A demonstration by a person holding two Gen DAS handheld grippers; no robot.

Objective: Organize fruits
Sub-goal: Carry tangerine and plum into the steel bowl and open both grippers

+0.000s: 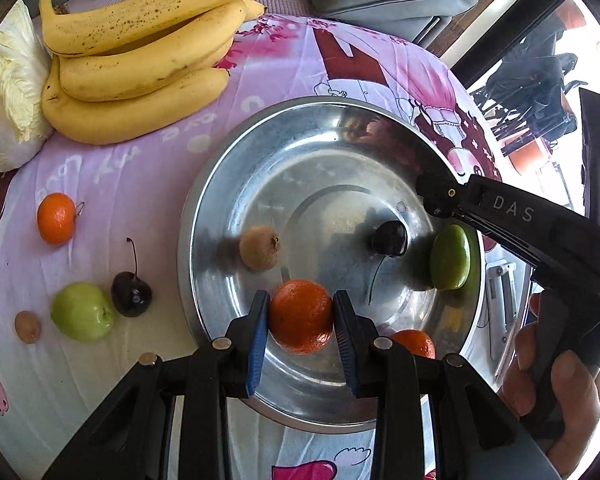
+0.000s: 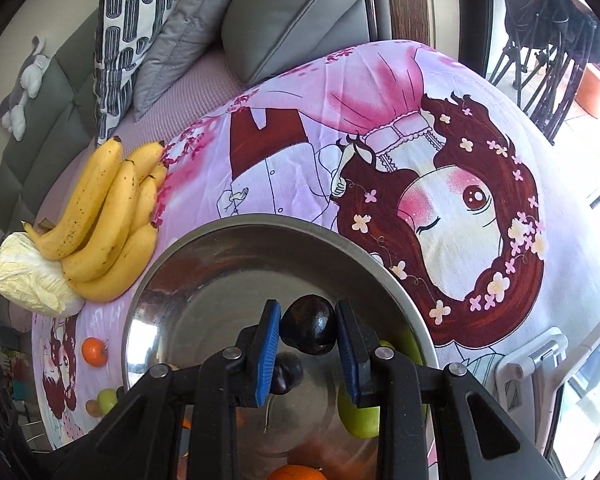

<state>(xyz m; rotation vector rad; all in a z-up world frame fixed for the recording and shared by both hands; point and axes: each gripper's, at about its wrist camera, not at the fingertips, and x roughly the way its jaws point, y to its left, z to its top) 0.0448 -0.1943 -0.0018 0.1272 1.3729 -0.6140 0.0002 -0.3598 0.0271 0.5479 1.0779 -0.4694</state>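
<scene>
My left gripper (image 1: pixel 301 316) is shut on an orange tangerine (image 1: pixel 300 315), held just above the near part of the steel bowl (image 1: pixel 228 184). In the bowl lie a brown kiwi (image 1: pixel 259 247), a dark cherry (image 1: pixel 389 238) and a green apple (image 1: pixel 450 257). My right gripper (image 2: pixel 308 330) is shut on a dark cherry (image 2: pixel 309 326) over the bowl (image 2: pixel 204 264); its body (image 1: pixel 540 232) reaches in from the right. A green apple (image 2: pixel 358 416) and an orange fruit (image 2: pixel 296 473) lie below it.
On the pink cloth left of the bowl lie a tangerine (image 1: pixel 56 218), a cherry (image 1: pixel 131 294), a green apple (image 1: pixel 81 311) and a small brown fruit (image 1: pixel 27 326). Bananas (image 1: pixel 140 60) and a cabbage (image 1: pixel 8 92) sit at the far left. Cushions (image 2: pixel 292 12) lie beyond.
</scene>
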